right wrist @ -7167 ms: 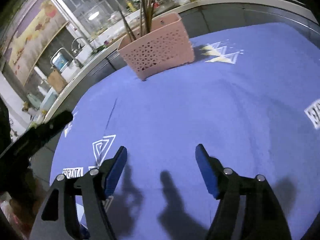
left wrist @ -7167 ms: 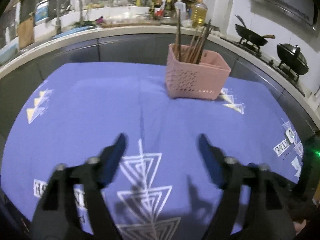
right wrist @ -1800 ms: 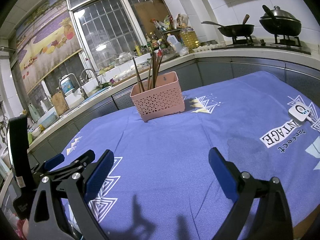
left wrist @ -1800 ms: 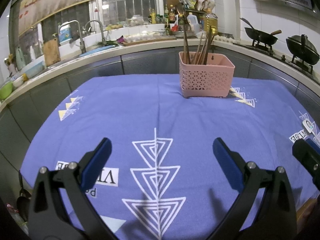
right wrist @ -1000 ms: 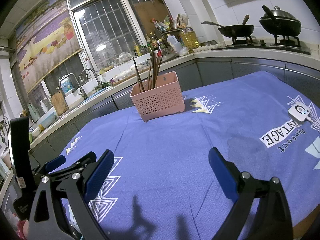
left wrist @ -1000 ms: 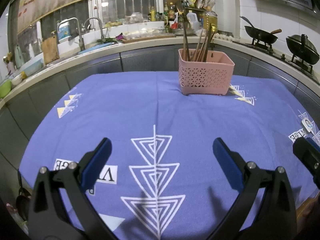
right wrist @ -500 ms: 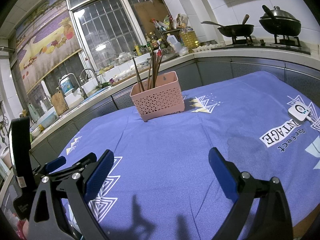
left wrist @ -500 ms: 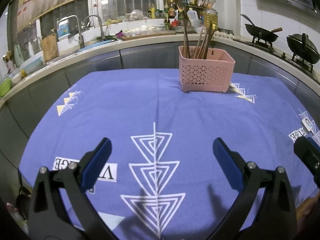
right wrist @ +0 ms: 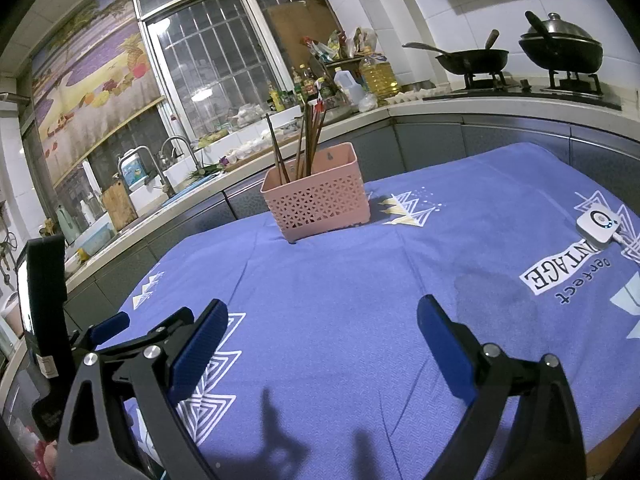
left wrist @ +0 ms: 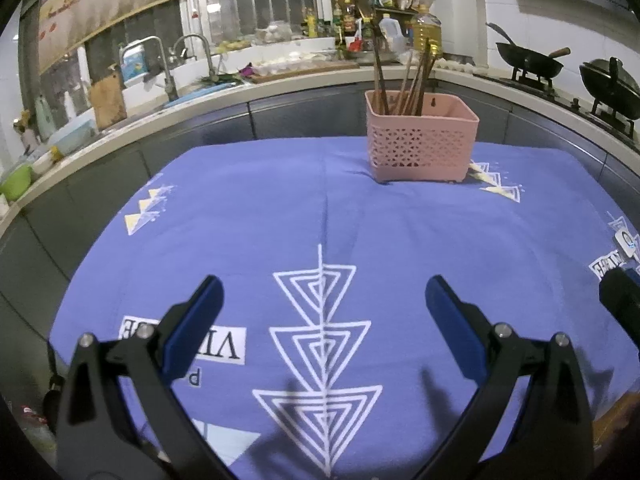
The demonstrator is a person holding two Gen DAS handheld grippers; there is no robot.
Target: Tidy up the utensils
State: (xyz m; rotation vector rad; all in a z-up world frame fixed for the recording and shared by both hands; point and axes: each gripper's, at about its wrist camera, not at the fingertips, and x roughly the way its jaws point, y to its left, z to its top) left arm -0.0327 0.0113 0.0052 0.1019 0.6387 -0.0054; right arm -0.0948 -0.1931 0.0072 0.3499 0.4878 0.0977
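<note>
A pink perforated basket [left wrist: 421, 148] stands at the far side of the table, with several brown chopsticks [left wrist: 404, 80] upright in it. It also shows in the right wrist view [right wrist: 318, 202], with the chopsticks [right wrist: 304, 142]. My left gripper [left wrist: 322, 320] is open and empty, held above the near part of the blue tablecloth [left wrist: 280, 216]. My right gripper [right wrist: 322, 344] is open and empty, also near the front edge. The left gripper shows at the left of the right wrist view [right wrist: 108, 326].
A small white device [right wrist: 598, 222] with a cable lies on the cloth at the right. Grey counters curve around the table, with a sink [left wrist: 168, 76], bottles [right wrist: 372, 72] and woks [right wrist: 560, 52] on a stove.
Since 7 s ago both grippers pulled back from the basket and opened wider. Over the last second they have hardly moved.
</note>
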